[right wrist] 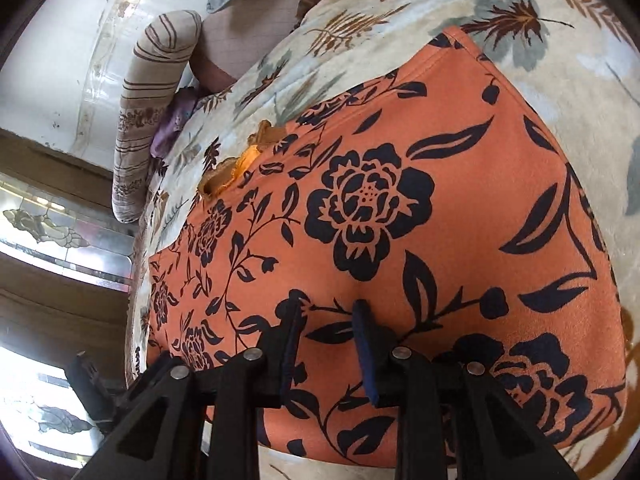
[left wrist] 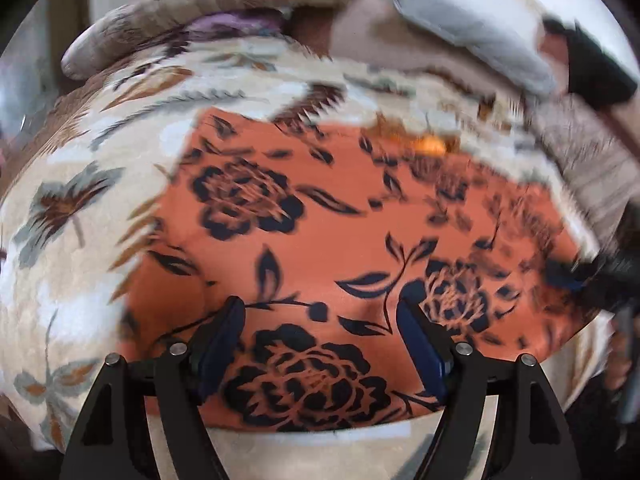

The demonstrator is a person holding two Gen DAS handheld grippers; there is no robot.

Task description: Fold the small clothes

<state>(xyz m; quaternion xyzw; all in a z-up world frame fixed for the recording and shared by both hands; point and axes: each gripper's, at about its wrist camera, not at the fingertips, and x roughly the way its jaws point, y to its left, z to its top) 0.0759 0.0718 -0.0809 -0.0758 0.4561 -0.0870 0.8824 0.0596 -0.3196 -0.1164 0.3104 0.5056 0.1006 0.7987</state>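
While the orange cloth (right wrist: 420, 220) lies flat on the leaf blanket (right wrist: 520, 60), my left gripper (left wrist: 320, 312) hangs wide over it, my right gripper (right wrist: 326, 312) narrow, both empty. Striped bolster (right wrist: 152, 112) and grey pillow (left wrist: 472, 28) lie beyond, nothing blocking.

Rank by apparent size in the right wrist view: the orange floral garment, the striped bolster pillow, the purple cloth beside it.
1. orange floral garment, largest, though nearest the camera.
2. striped bolster pillow.
3. purple cloth, smallest, partly hidden behind the leaf-print blanket.
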